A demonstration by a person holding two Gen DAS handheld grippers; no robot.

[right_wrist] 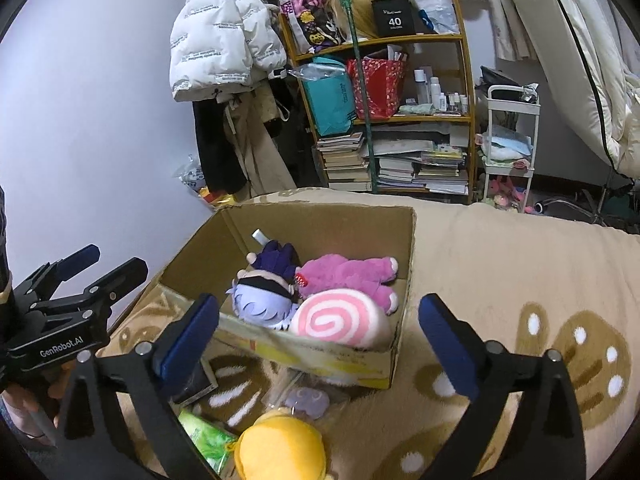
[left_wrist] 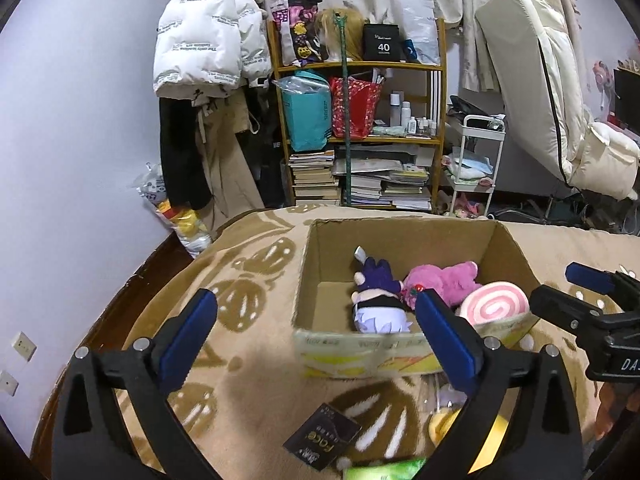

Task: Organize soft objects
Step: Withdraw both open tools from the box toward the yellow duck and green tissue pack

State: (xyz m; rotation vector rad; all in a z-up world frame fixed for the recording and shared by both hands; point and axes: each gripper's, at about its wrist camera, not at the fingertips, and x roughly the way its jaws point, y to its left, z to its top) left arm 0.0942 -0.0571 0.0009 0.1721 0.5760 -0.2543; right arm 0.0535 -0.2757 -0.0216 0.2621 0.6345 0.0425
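Item nearest my right lens: yellow plush (right_wrist: 280, 448), lying on the brown patterned blanket (right_wrist: 520, 264) just short of the cardboard box (right_wrist: 404, 240), with a green packet (right_wrist: 208, 440) touching its left side and a small purple plush in clear wrap (right_wrist: 308, 400) just behind it.

Right tool (right_wrist: 320, 328): I am holding it fingers apart, empty, above the yellow plush.

Left tool (left_wrist: 316, 332): I am keeping it spread wide, empty, near the box's front wall.

Box contents: purple-haired doll (right_wrist: 260, 304), pink plush (right_wrist: 348, 272), pink swirl cushion (right_wrist: 340, 320), all crowding the right half.

Loose flat item: black "Face" packet (left_wrist: 320, 436), not soft.

Risks, as I am judging them:
- snagging the green packet along with the yellow plush;
- catching blanket pile in a low pinch;
- the round plush squirting free;
- dropping onto the crowded side and rolling out;
- the two tools colliding.
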